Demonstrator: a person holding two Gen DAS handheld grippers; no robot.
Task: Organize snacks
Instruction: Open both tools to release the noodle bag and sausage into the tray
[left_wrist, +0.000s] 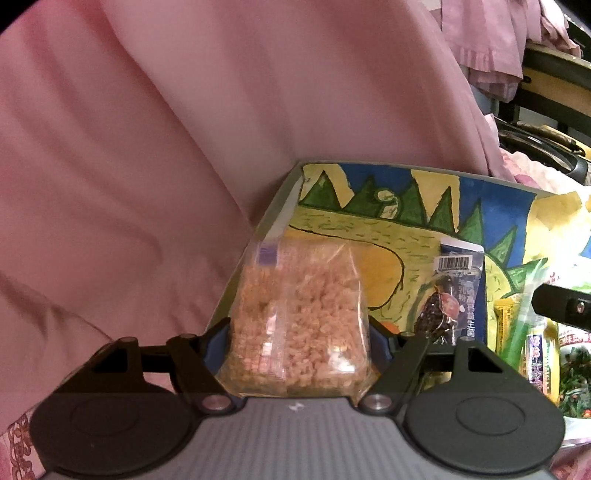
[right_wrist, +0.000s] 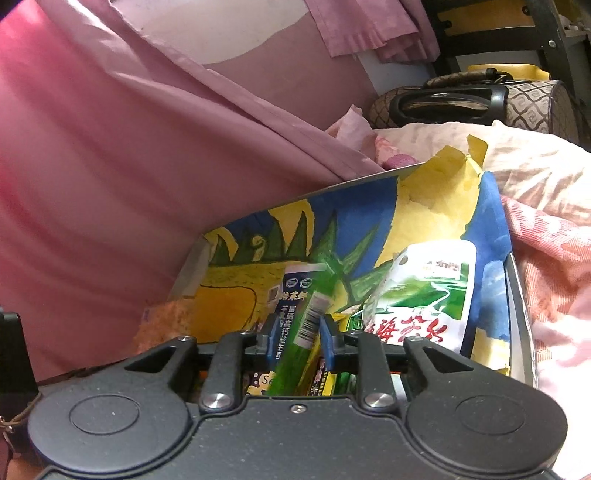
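Left gripper (left_wrist: 299, 343): clamped on clear bag (left_wrist: 299, 317), lower centre.
Right gripper (right_wrist: 297, 338): narrowly parted around green stick (right_wrist: 308, 325).
Advice: lowered gently into painted box (right_wrist: 258, 221).

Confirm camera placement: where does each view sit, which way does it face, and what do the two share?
Left wrist: on the left gripper, facing forward and down along its fingers at a clear bag of orange-pink flakes held between them, over the dinosaur-painted box; its own black linkages and blue pads show.
Right wrist: on the right gripper, facing forward and down into the same box; a green tube sits between its fingers.
Shared: box, tube, dark blue packet, pink curtain.
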